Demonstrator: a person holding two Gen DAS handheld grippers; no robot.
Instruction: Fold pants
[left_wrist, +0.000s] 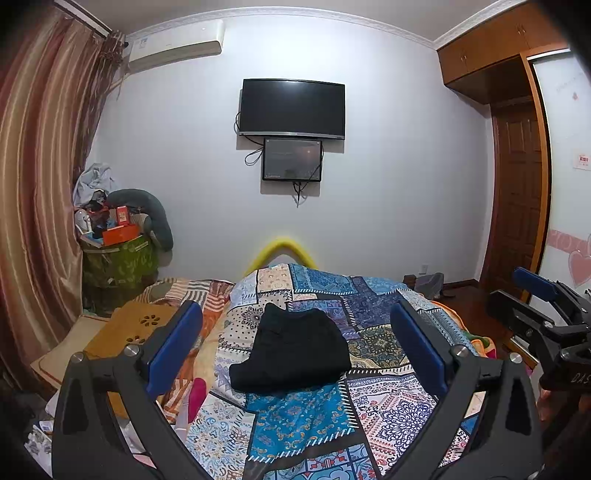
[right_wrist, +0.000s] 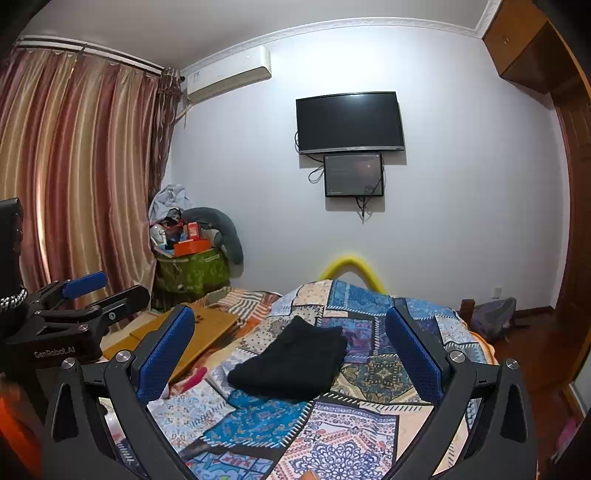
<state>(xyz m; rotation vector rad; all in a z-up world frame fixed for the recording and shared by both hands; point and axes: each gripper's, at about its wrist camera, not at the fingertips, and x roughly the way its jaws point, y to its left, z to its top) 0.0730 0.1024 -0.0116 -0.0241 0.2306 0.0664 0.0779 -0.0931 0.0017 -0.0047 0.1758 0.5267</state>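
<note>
The black pants (left_wrist: 295, 350) lie folded into a compact stack on the patchwork bedspread (left_wrist: 388, 406); they also show in the right wrist view (right_wrist: 295, 360). My left gripper (left_wrist: 295, 317) is open and empty, held above and short of the pants. My right gripper (right_wrist: 290, 325) is open and empty too, also held back from the pants. The right gripper shows at the right edge of the left wrist view (left_wrist: 532, 291), and the left gripper at the left edge of the right wrist view (right_wrist: 107, 286).
A wooden lap tray (right_wrist: 192, 332) lies on the bed's left side. A green hamper piled with clutter (left_wrist: 118, 258) stands by the curtain (left_wrist: 40, 184). A yellow footboard arc (left_wrist: 282, 247) edges the bed. A TV (left_wrist: 291, 109) hangs on the wall. Wardrobe and door (left_wrist: 517, 203) stand at the right.
</note>
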